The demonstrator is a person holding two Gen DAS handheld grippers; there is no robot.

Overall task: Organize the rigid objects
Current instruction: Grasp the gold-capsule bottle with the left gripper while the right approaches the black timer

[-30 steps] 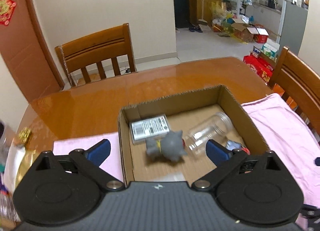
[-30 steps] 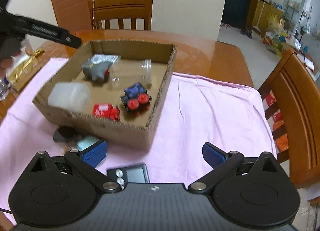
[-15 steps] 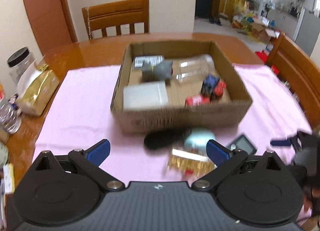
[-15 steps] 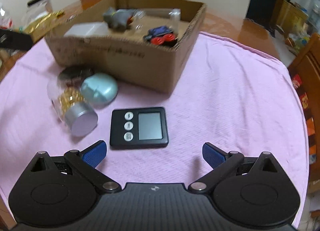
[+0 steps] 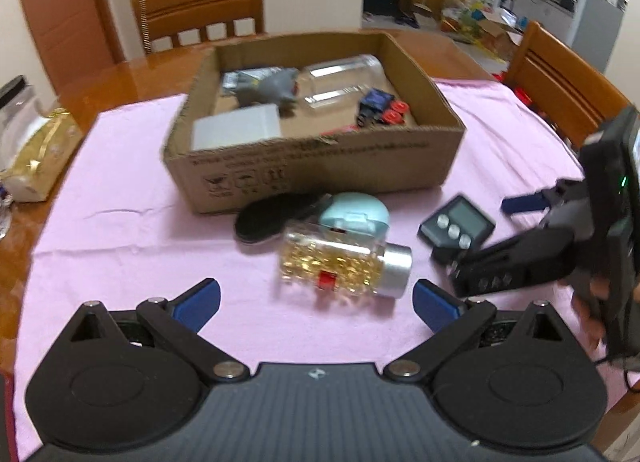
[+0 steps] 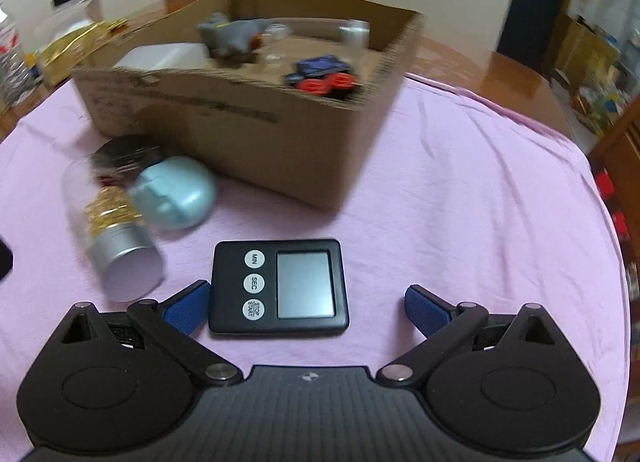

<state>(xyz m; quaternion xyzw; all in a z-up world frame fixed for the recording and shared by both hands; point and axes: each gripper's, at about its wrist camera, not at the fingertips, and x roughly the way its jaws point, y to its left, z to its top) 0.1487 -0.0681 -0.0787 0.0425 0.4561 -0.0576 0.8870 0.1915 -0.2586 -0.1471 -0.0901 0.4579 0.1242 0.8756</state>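
Observation:
A black digital timer (image 6: 278, 286) lies flat on the pink cloth between the fingers of my open right gripper (image 6: 306, 304), its left edge close to the left fingertip. In the left wrist view the timer (image 5: 456, 222) sits under that right gripper (image 5: 484, 238). A clear jar of gold pieces with a silver lid (image 5: 346, 266) lies on its side just ahead of my open left gripper (image 5: 316, 298). A light blue case (image 5: 356, 216) and a black oval lid (image 5: 266, 218) lie behind it. The cardboard box (image 5: 312, 170) holds a grey toy (image 5: 272, 88), a clear jar, a white box and toy cars.
The pink cloth (image 6: 480, 202) covers a wooden table. Gold packets and bottles (image 5: 36, 146) stand at the left edge. Wooden chairs (image 5: 200, 10) stand behind and to the right. A hand holds the right gripper at the right edge of the left wrist view.
Both grippers have pulled back from the box and dropped toward the cloth. The right gripper has moved in around the timer; the left now faces the gold jar.

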